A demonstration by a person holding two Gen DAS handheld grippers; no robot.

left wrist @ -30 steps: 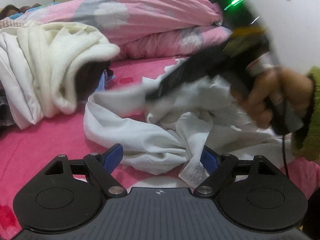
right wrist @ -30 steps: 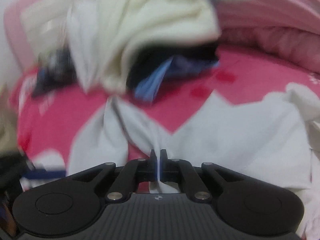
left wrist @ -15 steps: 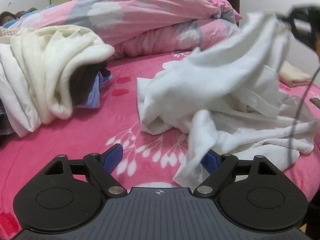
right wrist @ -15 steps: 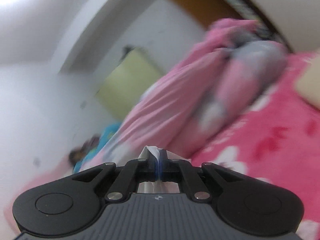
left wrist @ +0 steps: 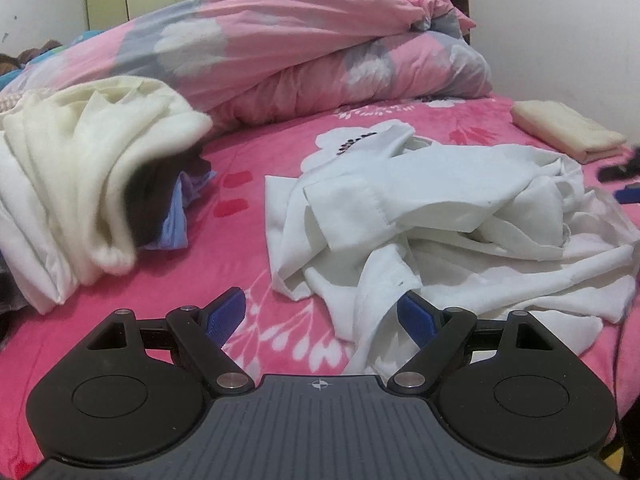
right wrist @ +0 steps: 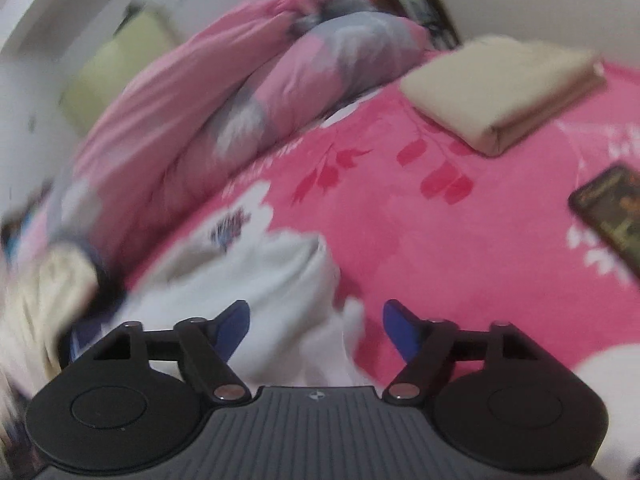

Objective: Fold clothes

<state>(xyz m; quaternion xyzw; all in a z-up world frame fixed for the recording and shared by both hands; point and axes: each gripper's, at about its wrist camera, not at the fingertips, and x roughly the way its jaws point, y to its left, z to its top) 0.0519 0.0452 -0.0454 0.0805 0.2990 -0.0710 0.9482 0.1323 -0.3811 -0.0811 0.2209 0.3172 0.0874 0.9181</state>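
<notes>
The left gripper (left wrist: 320, 314) hung low over the pink bed (left wrist: 248, 248) with its blue fingers (left wrist: 224, 312) spread wide and grasping nothing. The crumpled white shirt (left wrist: 440, 216) lay just ahead of them and toward the right finger, one fold spilling down between the two. A heap of cream clothes (left wrist: 80, 176) sat ahead to the left, a rolled pink quilt (left wrist: 280, 52) beyond. The right gripper (right wrist: 316, 326) was likewise released, empty, with the white shirt (right wrist: 260, 292) under its left finger. A folded beige cloth (right wrist: 500, 84) lay well ahead to the right.
</notes>
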